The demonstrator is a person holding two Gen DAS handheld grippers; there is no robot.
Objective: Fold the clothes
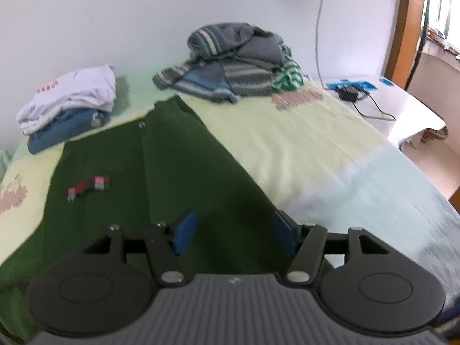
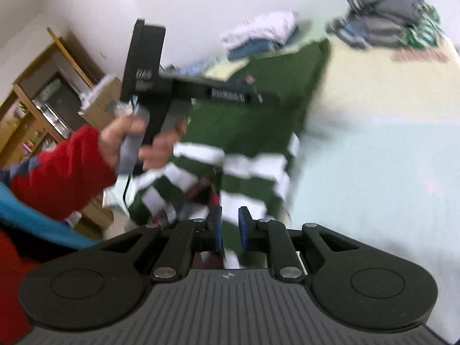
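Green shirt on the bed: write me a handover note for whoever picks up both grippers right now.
Left gripper: open, nothing between the pads, above the green shirt.
Right gripper: nearly closed around the shirt's green-and-white striped edge; whether the pads pinch it is lost in blur.
Shirt: body flat on the yellow sheet, striped end lifted toward the right gripper.
Done: white and blue folded stack by the wall.
Left: fold this shirt, then the grey striped heap.

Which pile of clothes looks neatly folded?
The white-and-blue pile on the left by the wall is stacked flat; the striped grey pile is a crumpled heap.
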